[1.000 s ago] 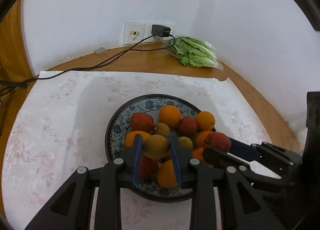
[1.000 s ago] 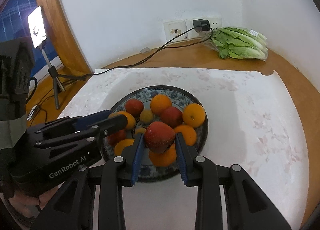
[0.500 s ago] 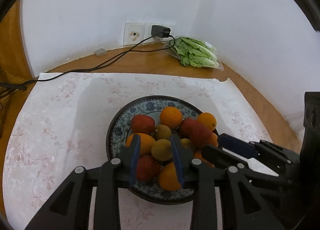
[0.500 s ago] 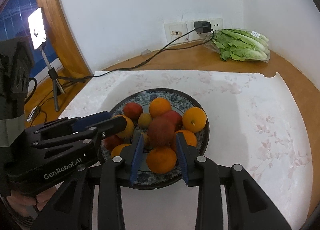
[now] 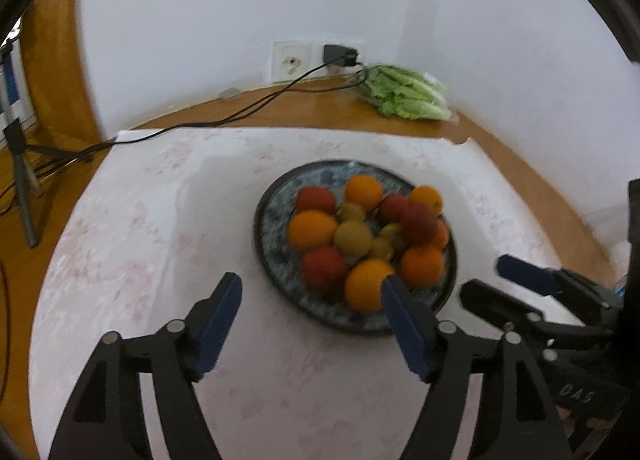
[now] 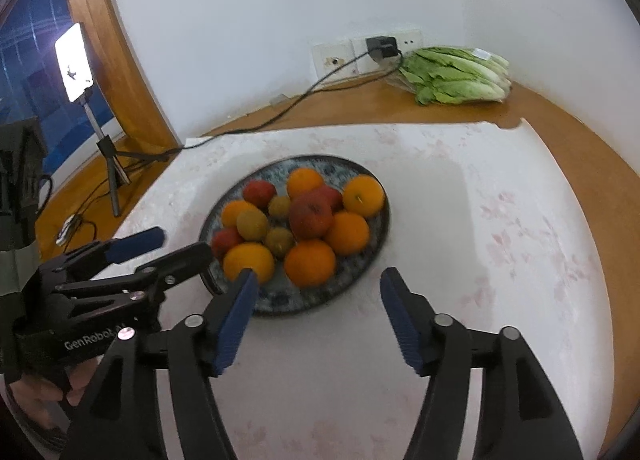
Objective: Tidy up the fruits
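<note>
Plate (image 6: 370, 256) rim (near side) faces bare cloth (image 6: 500, 219).

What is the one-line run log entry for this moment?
left gripper: just opened, empty | right gripper: just opened, empty | fruits: piled on blue patterned plate | both grippers: near plate's front edge

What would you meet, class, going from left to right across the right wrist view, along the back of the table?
Lit phone on its tripod → wall socket → black charger plug → bagged lettuce.
</note>
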Available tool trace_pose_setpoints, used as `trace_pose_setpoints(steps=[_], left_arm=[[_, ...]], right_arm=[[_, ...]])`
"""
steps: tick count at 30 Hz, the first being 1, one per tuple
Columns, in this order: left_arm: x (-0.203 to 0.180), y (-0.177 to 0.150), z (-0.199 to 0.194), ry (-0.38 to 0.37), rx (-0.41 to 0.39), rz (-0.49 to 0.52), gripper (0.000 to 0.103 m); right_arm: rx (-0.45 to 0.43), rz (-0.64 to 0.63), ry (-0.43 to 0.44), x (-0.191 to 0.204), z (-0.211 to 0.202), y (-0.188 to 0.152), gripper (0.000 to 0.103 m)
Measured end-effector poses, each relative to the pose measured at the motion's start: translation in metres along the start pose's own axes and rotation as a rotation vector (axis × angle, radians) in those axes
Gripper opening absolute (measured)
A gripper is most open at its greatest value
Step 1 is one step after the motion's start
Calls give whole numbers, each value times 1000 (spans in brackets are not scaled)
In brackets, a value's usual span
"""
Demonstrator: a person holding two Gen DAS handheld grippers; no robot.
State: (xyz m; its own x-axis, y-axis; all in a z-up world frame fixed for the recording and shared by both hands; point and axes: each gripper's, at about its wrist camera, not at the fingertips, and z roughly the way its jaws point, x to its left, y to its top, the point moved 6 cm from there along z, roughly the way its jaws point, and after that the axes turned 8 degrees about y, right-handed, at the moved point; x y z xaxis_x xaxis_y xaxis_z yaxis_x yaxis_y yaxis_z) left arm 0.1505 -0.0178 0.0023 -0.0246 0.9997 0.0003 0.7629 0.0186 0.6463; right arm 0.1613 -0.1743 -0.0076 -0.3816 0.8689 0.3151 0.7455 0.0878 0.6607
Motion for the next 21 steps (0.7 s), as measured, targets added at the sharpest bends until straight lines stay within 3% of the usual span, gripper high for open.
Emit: trace_pose_setpoints(steps=[10,21], left_arm=[[-3,-30,13,70,67,17,83],[2,-35,17,86,68,-9,91]], right_arm=[[56,16,-87,-8,10,-31,75],[40,29,-122,-15,16,-39,77]])
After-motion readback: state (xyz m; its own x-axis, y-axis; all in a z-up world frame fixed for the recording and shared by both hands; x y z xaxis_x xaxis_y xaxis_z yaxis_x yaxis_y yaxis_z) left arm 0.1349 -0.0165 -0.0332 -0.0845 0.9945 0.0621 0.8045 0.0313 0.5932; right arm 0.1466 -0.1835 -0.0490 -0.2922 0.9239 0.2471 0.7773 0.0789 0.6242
